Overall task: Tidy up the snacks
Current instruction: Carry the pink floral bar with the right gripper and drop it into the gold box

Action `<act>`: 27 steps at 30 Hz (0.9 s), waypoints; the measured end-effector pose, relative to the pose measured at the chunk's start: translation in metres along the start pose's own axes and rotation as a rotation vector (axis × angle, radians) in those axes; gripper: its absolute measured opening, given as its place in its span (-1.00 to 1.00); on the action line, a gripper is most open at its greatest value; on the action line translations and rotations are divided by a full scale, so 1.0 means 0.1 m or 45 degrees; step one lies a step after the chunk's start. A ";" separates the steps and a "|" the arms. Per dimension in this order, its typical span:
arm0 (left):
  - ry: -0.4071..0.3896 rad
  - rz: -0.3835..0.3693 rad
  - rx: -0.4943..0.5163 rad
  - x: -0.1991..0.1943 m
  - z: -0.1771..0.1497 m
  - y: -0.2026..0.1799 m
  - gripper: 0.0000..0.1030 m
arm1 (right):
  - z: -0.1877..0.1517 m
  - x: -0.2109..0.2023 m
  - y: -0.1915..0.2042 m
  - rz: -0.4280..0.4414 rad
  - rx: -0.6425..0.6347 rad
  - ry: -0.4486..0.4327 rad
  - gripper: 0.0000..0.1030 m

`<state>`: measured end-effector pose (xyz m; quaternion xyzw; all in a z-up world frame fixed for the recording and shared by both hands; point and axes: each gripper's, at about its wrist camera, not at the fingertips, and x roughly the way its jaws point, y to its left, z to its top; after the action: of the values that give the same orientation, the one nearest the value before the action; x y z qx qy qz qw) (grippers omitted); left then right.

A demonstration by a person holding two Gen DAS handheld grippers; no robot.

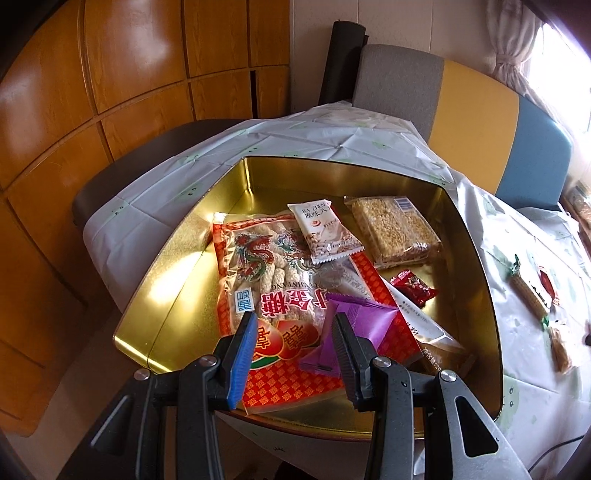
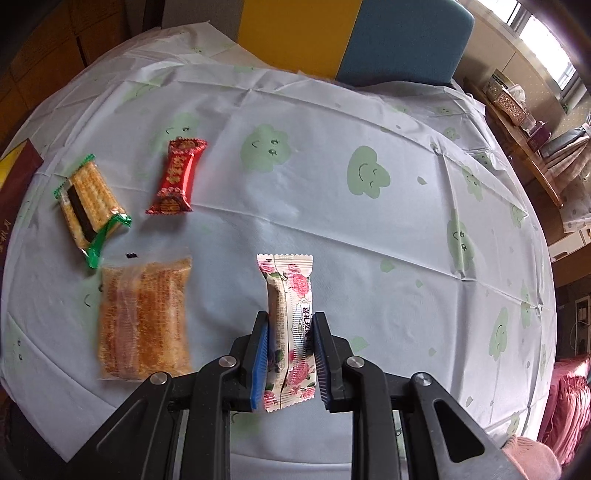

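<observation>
Over gold metal tin (image 1: 192, 236), left tool (image 1: 293, 354) part open, w/ nothing held; glossy purple pack (image 1: 354, 328) below. Right tool (image 2: 290, 354) clamps rose-print wrapper (image 2: 290, 317), its bottom end cut off by pads.

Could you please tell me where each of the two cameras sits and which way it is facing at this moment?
Left wrist: on the left gripper, angled down into the gold tin of snacks; its jaws stand open over the purple packet.
Right wrist: on the right gripper, looking down at the tablecloth; its jaws clamp the rose-printed packet.
Shared: the tablecloth and the yellow and blue chair.
</observation>
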<state>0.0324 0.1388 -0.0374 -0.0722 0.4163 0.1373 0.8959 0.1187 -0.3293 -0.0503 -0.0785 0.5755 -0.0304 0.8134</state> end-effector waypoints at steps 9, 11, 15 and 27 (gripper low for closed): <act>-0.002 0.010 0.000 0.01 -0.02 -0.01 -0.18 | 0.07 -0.54 0.65 0.221 -0.097 -0.183 -0.56; -0.004 0.012 -0.002 0.01 -0.01 0.00 -0.18 | 0.08 -0.64 0.91 0.310 -0.133 -0.207 -0.56; -0.008 0.018 -0.006 0.01 -0.01 0.01 -0.18 | 0.09 -0.83 1.43 0.480 -0.210 -0.243 -0.56; -0.003 0.035 -0.037 0.05 0.02 0.09 -0.18 | 0.30 -1.04 2.63 0.817 -0.281 -0.258 -0.56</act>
<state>0.0341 0.1487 -0.0405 -0.0794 0.4143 0.1558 0.8932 0.1008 -0.0528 0.0133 0.0161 0.4872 0.2971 0.8211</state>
